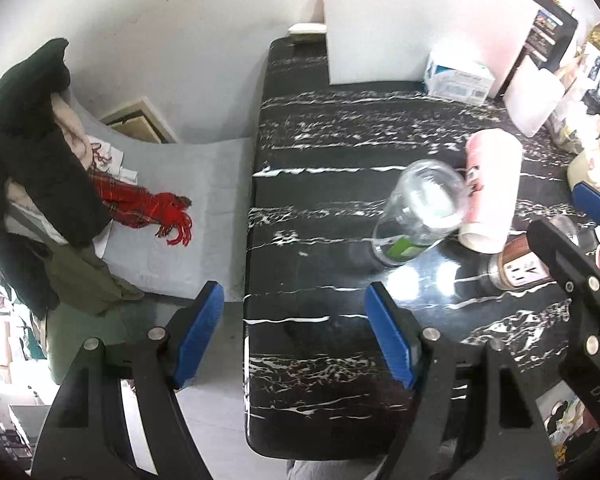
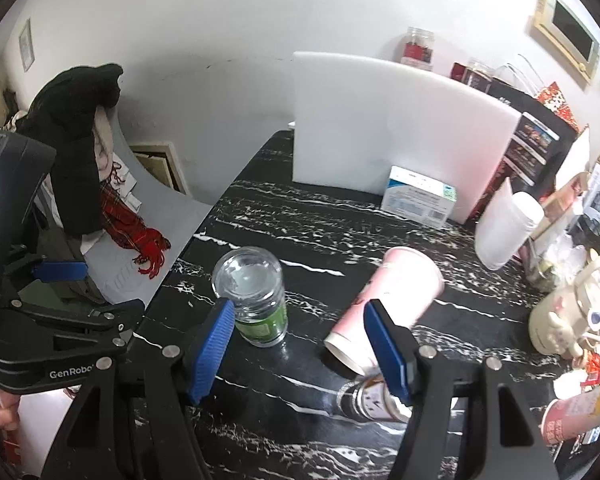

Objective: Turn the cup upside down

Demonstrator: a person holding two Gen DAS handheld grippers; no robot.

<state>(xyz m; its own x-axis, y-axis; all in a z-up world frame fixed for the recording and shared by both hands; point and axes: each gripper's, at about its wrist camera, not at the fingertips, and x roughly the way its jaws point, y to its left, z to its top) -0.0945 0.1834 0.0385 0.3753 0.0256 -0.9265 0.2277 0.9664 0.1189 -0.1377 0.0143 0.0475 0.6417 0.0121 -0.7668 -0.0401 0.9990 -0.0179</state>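
A clear glass cup (image 2: 255, 300) with a green label stands upside down on the black marble table (image 2: 300, 208), base up; it also shows in the left wrist view (image 1: 418, 216). A pink paper cup (image 2: 384, 312) stands upside down to its right, also in the left wrist view (image 1: 490, 188). My right gripper (image 2: 300, 344) is open and empty, hovering in front of and between the two cups. My left gripper (image 1: 295, 332) is open and empty above the table's left edge, short of the glass cup. The left gripper also shows at the left in the right wrist view (image 2: 59, 280).
A small brown cup (image 2: 374, 400) lies just behind the right finger. A white board (image 2: 380, 120), a blue-white box (image 2: 418, 196), a white cup (image 2: 504, 228) and a cream teapot (image 2: 568, 312) stand at the back and right. Clothes and a red scarf (image 1: 139, 204) lie on a grey seat at left.
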